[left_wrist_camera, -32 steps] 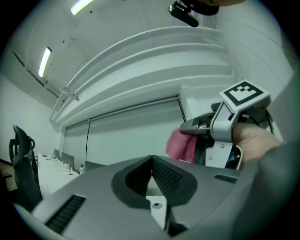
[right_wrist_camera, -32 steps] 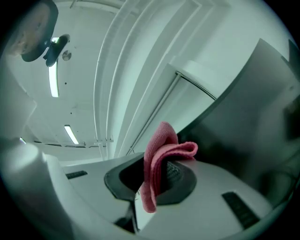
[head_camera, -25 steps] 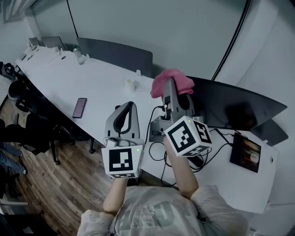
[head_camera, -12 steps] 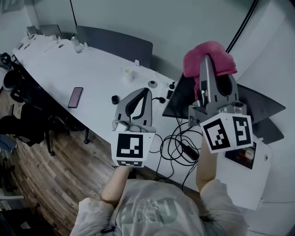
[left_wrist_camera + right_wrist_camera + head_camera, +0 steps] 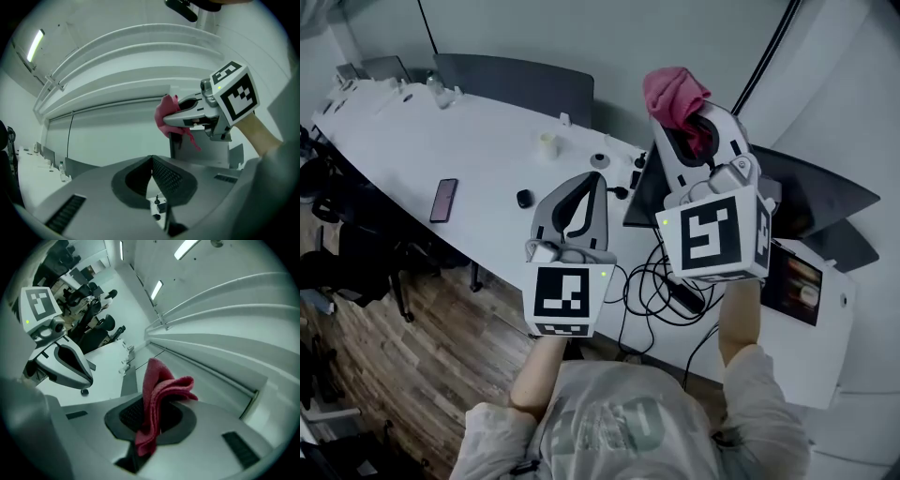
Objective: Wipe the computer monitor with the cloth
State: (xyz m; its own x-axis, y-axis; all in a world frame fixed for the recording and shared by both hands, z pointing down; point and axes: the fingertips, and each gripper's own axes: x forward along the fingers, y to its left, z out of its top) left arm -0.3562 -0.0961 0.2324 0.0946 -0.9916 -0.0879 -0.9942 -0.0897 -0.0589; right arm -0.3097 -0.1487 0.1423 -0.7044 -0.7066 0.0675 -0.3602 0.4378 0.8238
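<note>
An even, cool, bluish-grey light is cast from overhead. A ceiling strip light [image 5: 35, 45] is burnt out to white in the left gripper view, and two more are seen in the right gripper view. In the head view the white table [image 5: 478, 150] is rendered bright, the wooden floor [image 5: 394, 366] is left dim, and the monitor [image 5: 811, 192] is shown nearly black. Both gripper views are ringed by black corners, and straight wall lines are bent into arcs. The cloth [image 5: 157, 390] is rendered sharp; the casing of the left gripper [image 5: 152, 158] is softened close to the lens.

shirt [image 5: 609, 433]: pale grey, short-sleeved; left gripper [image 5: 598, 178]: grey, black-white marker cube [image 5: 567, 298]
</note>
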